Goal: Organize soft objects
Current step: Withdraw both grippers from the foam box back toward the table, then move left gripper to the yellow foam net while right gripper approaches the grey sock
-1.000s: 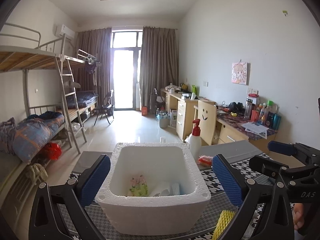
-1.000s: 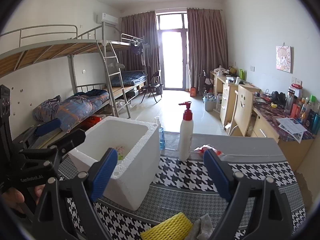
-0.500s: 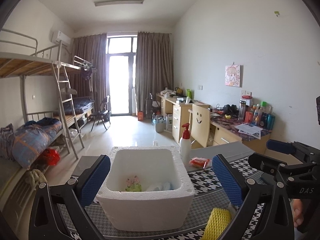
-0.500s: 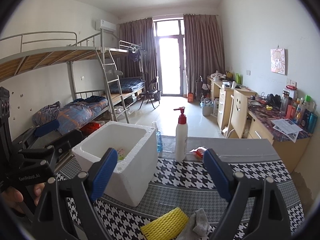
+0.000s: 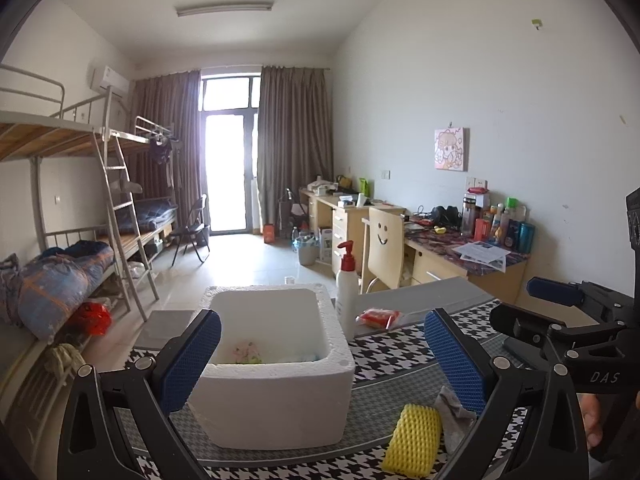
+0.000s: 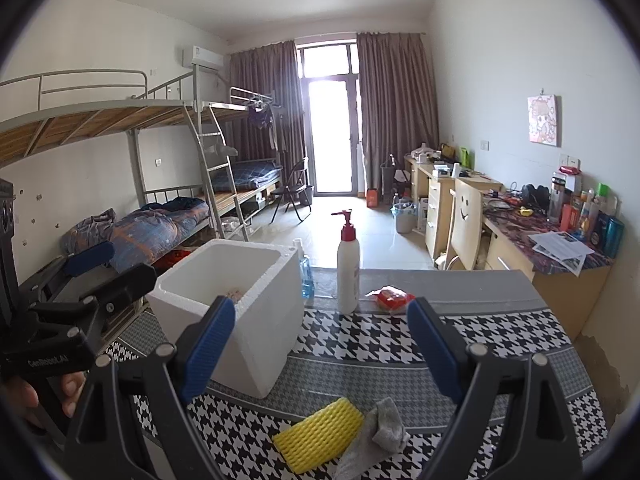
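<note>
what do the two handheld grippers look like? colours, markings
Both are alike: black plastic frames with silver rivets and two fingers faced with ribbed blue pads. The left gripper carries white "GenRobot.AI" lettering on its side; the right gripper shows "DAS". No cables or sleeves visible.

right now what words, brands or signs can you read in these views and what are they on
"DAS": on the black body of the right hand-held gripper, seen from the left wrist view.
"GenRobot.AI": on the black body of the left hand-held gripper, seen from the right wrist view.
Smiley face sign: on the back of the wooden chair.
Pump bottle, desk bottles, papers, red packet: print too small to read.
</note>
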The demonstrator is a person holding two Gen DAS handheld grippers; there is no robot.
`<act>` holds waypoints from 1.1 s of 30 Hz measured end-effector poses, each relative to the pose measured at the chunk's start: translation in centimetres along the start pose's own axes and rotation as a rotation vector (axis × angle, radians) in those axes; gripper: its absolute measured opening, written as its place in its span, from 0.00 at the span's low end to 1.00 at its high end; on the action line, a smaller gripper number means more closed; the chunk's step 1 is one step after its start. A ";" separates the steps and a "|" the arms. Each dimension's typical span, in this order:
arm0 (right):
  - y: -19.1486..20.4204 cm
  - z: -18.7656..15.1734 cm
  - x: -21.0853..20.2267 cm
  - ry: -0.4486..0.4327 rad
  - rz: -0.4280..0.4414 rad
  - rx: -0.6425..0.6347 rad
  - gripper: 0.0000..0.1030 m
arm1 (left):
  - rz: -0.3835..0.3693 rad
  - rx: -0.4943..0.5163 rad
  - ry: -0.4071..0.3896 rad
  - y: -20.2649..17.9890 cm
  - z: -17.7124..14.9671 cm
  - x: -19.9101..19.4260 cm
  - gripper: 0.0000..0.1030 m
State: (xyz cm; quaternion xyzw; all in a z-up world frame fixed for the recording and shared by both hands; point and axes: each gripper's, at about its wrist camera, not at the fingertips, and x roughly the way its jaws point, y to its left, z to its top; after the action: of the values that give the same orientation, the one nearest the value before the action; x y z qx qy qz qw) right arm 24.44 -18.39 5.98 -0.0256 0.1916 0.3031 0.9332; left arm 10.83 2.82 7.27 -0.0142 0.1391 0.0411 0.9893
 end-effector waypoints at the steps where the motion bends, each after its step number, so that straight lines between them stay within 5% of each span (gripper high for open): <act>1: -0.1 -0.1 -0.2 -0.001 -0.005 0.000 0.88 | -0.004 -0.002 0.002 -0.2 0.0 0.0 0.99; 33: -2.6 -4.5 -1.6 0.025 -0.088 0.056 0.88 | -0.106 0.012 0.044 -2.8 -3.8 -0.4 0.99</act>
State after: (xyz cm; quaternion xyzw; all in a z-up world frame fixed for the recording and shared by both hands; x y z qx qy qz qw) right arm 23.17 -22.13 2.23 -0.0115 0.2103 0.2559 0.9435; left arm 9.61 -0.15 3.76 -0.0163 0.1602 -0.0127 0.9869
